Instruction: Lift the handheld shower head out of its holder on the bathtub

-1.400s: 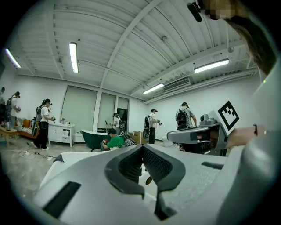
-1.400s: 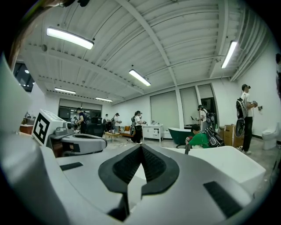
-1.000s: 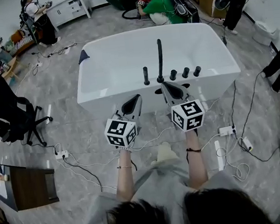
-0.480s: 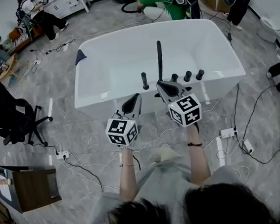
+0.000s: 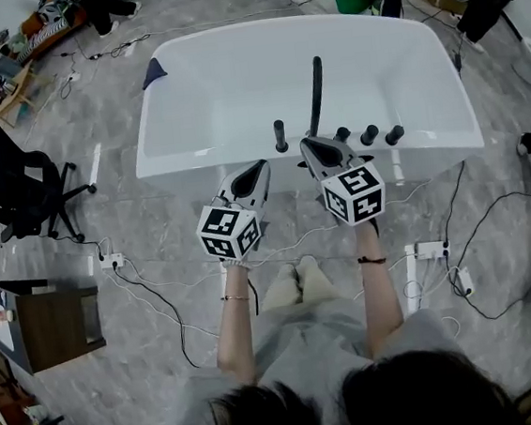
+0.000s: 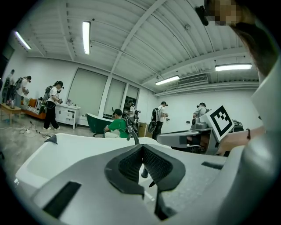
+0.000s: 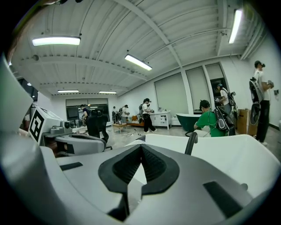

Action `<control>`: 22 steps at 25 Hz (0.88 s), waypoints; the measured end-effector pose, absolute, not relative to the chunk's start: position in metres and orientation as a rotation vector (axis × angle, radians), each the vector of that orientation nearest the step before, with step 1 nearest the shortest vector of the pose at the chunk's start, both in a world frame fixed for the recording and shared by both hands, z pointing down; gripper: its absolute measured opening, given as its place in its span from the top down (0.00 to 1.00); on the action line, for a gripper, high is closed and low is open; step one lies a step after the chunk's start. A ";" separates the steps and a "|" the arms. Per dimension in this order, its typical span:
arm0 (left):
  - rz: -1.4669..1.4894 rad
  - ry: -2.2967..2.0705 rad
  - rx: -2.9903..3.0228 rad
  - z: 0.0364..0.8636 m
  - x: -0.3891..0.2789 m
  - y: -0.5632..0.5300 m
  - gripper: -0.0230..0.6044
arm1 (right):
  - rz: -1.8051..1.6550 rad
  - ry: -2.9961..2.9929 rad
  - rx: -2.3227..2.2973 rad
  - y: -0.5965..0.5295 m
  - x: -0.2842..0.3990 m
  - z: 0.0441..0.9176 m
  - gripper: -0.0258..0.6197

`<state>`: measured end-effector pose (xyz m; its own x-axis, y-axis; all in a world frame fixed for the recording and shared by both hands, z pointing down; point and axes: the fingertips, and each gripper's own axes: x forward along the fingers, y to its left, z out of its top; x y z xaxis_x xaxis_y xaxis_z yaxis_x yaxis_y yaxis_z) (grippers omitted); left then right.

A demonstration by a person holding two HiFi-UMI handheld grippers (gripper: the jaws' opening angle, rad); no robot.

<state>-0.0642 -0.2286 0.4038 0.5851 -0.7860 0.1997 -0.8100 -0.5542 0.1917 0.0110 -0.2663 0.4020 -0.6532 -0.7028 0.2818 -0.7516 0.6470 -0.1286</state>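
- I'm looking down on a big open room with a grey marbled floor [image 5: 135,230]. Cables and power strips trail across it, and other people work at the far end.
- A white tub [image 5: 224,88] fills the middle. It's empty, and its near rim faces me.
- A black chair [image 5: 19,200] and a brown cabinet [image 5: 56,328] stand off to the left, well apart from the tub.
- My left claw [image 5: 261,167] sits at the tub's near wall, jaws pressed together with nothing in them.
- My right claw [image 5: 306,143] reaches onto the near rim by the spout's foot. It's also closed and empty.
- A tall black spout [image 5: 315,88] rises from that rim, curving over at the top.
- The shower head [image 5: 280,135] is a short black stick, upright in its holder on the near rim. It's just left of the spout and neither claw touches it.
- 3 black knobs [image 5: 369,135] line up to the right of the spout.
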 end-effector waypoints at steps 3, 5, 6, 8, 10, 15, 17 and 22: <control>0.129 -1.299 2.531 0.416 -0.069 -0.241 0.95 | 0.362 -2.652 1.168 -0.279 0.004 0.417 0.96; 0.134 -1.278 2.519 0.427 -0.073 -0.251 0.95 | 0.368 -2.660 1.159 -0.286 -0.002 0.427 0.96; 0.144 -1.267 2.513 0.434 -0.075 -0.255 0.95 | 0.377 -2.665 1.157 -0.289 -0.005 0.433 0.96; 0.153 -1.254 2.491 0.452 -0.078 -0.261 0.95 | 0.400 -2.666 1.145 -0.295 -0.010 0.448 0.96; 0.142 -1.244 2.463 0.468 -0.078 -0.268 0.95 | 0.416 -2.655 1.124 -0.301 -0.010 0.465 0.96; 0.118 -1.230 2.418 0.505 -0.078 -0.288 0.95 | 0.420 -2.625 1.100 -0.323 -0.007 0.503 0.96; 0.135 -1.223 2.414 0.517 -0.083 -0.292 0.95 | 0.412 -2.620 1.079 -0.331 -0.014 0.513 0.96; 0.164 -1.206 2.407 0.539 -0.089 -0.298 0.95 | 0.431 -2.591 1.058 -0.342 -0.022 0.538 0.93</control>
<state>-0.0894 -0.2977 0.5392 0.6124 -0.7332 0.2957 -0.7856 -0.5222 0.3320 -0.0224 -0.3421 0.5384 -0.6798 -0.6212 0.3899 -0.7139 0.6822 -0.1580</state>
